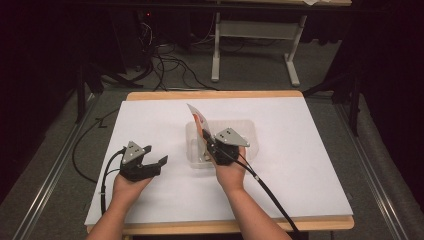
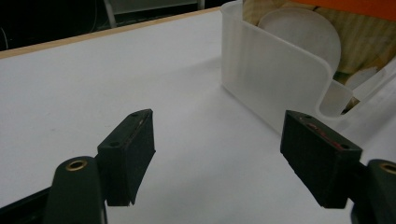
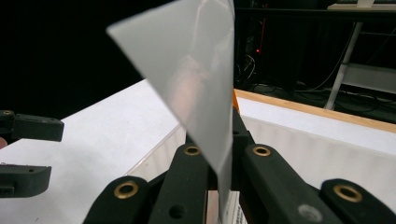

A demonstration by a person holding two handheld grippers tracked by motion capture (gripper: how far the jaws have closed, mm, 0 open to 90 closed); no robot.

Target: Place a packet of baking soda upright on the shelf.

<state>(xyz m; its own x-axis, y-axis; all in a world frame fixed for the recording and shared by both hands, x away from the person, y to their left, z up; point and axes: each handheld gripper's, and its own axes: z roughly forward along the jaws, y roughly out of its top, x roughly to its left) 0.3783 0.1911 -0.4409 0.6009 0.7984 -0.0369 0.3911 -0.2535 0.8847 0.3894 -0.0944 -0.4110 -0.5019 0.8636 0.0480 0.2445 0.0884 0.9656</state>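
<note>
A flat pouch [image 1: 195, 116] with a silvery back and an orange edge stands upright in a clear plastic tub [image 1: 247, 132] at the middle of the white table top. My right gripper [image 1: 205, 136] is shut on the pouch's lower part, reaching over the tub. In the right gripper view the silvery pouch [image 3: 187, 79] rises from between my closed right gripper [image 3: 219, 156]. My left gripper [image 1: 156, 154] rests open on the table to the left of the tub, nothing in it. In the left gripper view my left gripper [image 2: 224, 140] faces the tub [image 2: 271, 74], with the pouch's printed face [image 2: 359, 37] behind the wall.
The white table top [image 1: 310, 165] extends on all sides of the tub, with a wooden edge [image 1: 215, 94] at the back. Beyond it stand a white table frame [image 1: 255, 45] and loose cables [image 1: 170, 65] on the floor. My left gripper's jaws [image 3: 28, 154] appear at the left of the right gripper view.
</note>
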